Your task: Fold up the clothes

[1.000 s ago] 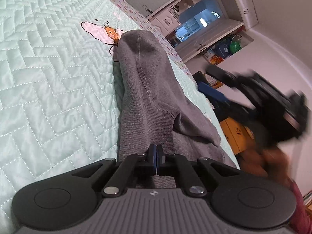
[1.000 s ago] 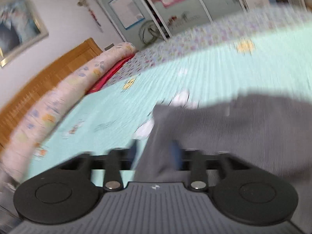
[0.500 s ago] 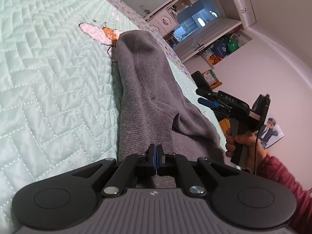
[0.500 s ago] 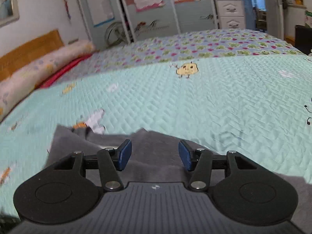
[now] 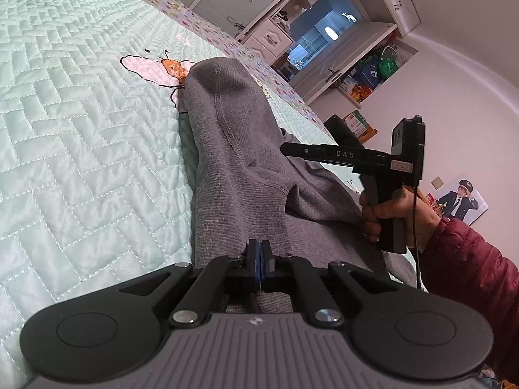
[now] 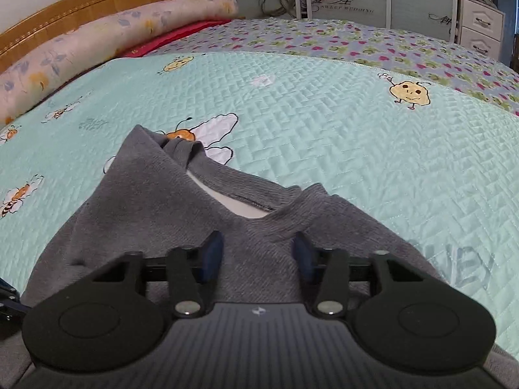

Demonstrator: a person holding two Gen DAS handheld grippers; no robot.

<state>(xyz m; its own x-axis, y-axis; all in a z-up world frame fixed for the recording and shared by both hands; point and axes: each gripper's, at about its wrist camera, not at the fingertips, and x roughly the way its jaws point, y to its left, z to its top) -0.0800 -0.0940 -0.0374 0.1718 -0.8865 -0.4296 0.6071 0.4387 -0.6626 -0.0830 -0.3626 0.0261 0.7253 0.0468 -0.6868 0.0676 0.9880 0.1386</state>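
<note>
Between our closing right tongs (image 6: 258,254) lies the grey knit sweater (image 6: 155,201), ungripped; left tongs (image 5: 259,259) pinch its edge; next, fold.

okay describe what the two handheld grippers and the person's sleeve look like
Both grippers are black, with ribbed grey tops, round side discs, silver pivot bolts and blue-padded jaws: left gripper, right gripper. The right one's side reads "DAS", with a thin black cable. The sleeve is dark red, quilted.

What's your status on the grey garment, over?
Left gripper shut at the near edge of the grey garment. Right gripper closing, cloth between its pads, not yet pinched. Garment partly folded on the quilt. Nothing in the way.
</note>
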